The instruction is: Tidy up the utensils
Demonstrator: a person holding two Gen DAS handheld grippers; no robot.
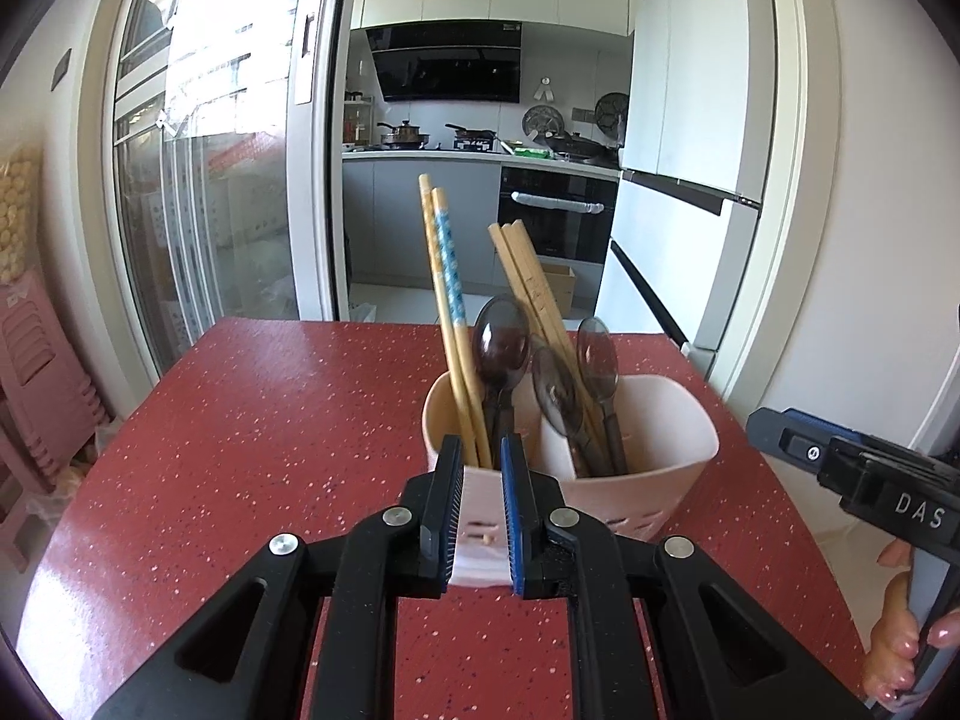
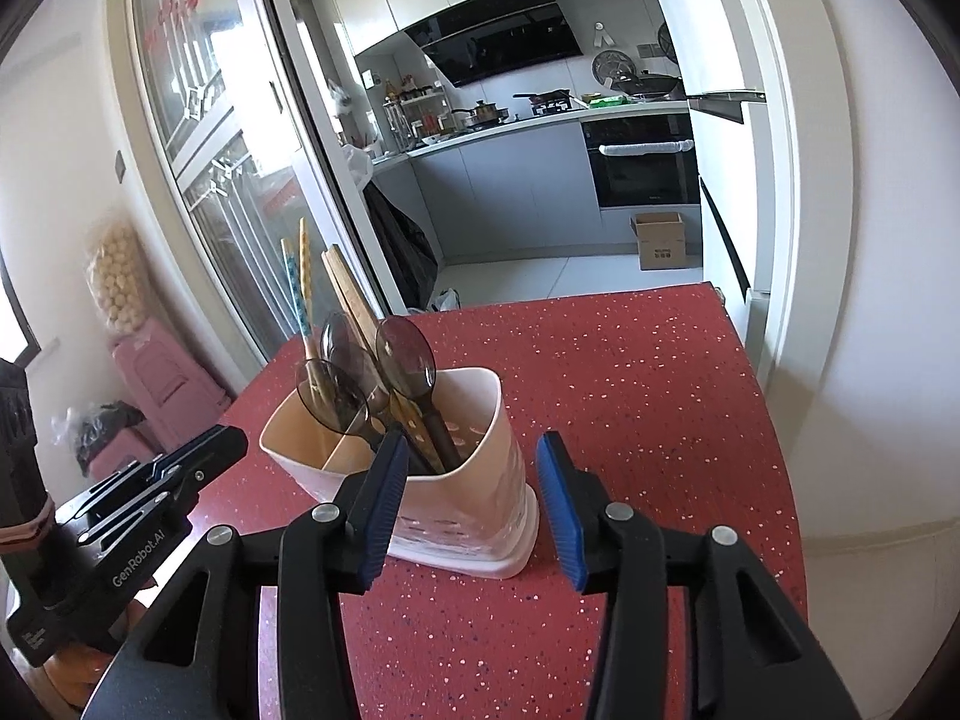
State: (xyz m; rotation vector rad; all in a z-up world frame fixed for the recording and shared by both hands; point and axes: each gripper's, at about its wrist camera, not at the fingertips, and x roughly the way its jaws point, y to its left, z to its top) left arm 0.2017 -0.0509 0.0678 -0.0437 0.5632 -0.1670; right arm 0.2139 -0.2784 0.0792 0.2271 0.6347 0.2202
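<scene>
A pale pink utensil holder (image 1: 660,456) stands on the red speckled table (image 1: 270,420). It holds blue-patterned chopsticks (image 1: 447,276), plain wooden chopsticks (image 1: 528,282) and three dark translucent spoons (image 1: 501,348). My left gripper (image 1: 482,516) is narrowly open just in front of the holder's near corner, empty. In the right wrist view the holder (image 2: 480,480) sits between my right gripper's (image 2: 471,510) wide-open blue pads (image 2: 558,504), with its spoons (image 2: 405,348) and chopsticks (image 2: 300,282) sticking up. Nothing is held.
The right gripper's body (image 1: 870,474) and the hand show at the right of the left wrist view; the left gripper's body (image 2: 132,510) at the left of the right view. Beyond the table edge lie a sliding glass door (image 1: 198,180), kitchen and fridge (image 1: 690,120).
</scene>
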